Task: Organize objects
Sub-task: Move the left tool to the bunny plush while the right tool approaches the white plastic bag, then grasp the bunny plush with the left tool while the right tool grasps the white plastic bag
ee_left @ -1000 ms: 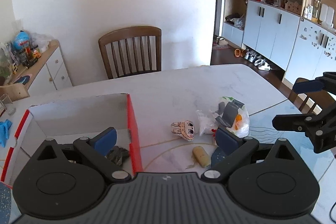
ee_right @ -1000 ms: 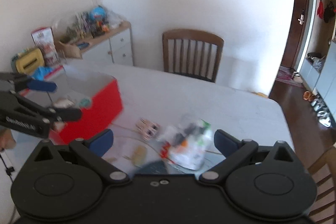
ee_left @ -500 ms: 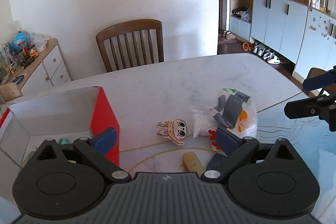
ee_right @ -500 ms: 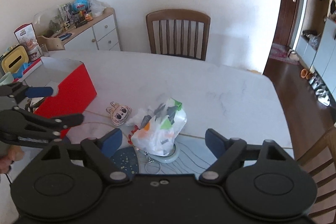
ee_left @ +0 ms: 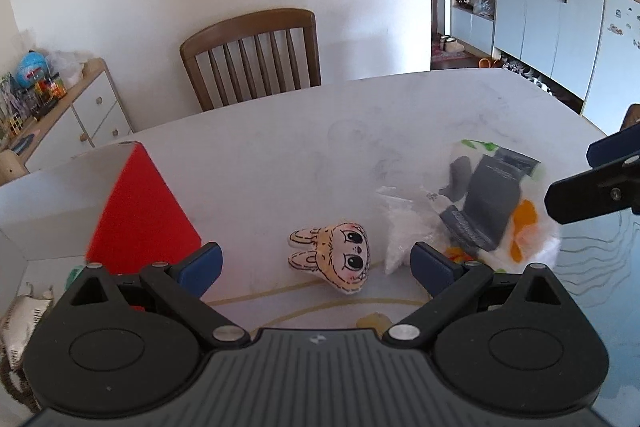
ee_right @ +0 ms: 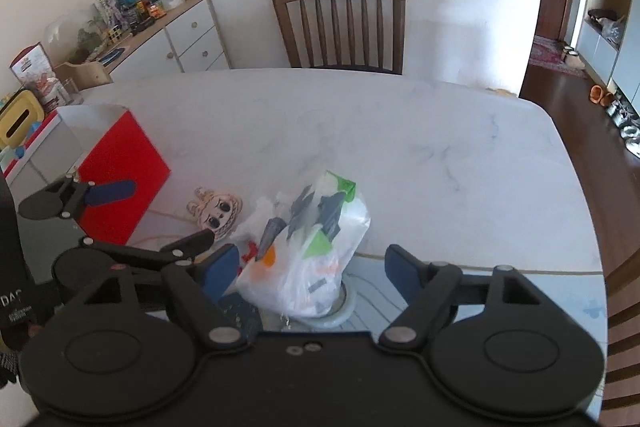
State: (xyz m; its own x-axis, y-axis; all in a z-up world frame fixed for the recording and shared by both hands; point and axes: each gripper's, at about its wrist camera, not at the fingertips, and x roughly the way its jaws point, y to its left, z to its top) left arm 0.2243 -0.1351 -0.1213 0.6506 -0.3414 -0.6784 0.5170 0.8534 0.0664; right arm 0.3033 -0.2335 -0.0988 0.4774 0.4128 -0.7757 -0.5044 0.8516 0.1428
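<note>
A flat plush toy (ee_left: 336, 263) with a drawn face and ears lies on the white marble table (ee_left: 280, 155). My open left gripper (ee_left: 316, 267) hovers with the toy between its fingers, apart from both pads. A printed plastic bag (ee_right: 312, 247) stands between the fingers of my right gripper (ee_right: 310, 269). Its jaws are closing, and the pads do not press the bag. The red box (ee_left: 140, 211) with a white inside stands to the left and holds a few items. In the right wrist view the plush toy (ee_right: 216, 213) lies between the red box (ee_right: 120, 179) and the bag.
A wooden chair (ee_left: 256, 55) stands at the table's far side. A sideboard (ee_left: 60, 107) crowded with toys is at the left, tall cabinets (ee_left: 560, 27) at the right. Under and beside the bag are a round lid (ee_right: 340, 311), a dark speckled object (ee_right: 240, 311) and a yellowish piece (ee_left: 374, 321).
Both grippers have come down and forward toward the items. The left view has slid from the box to the plush toy. The right jaws have narrowed around the bag.
</note>
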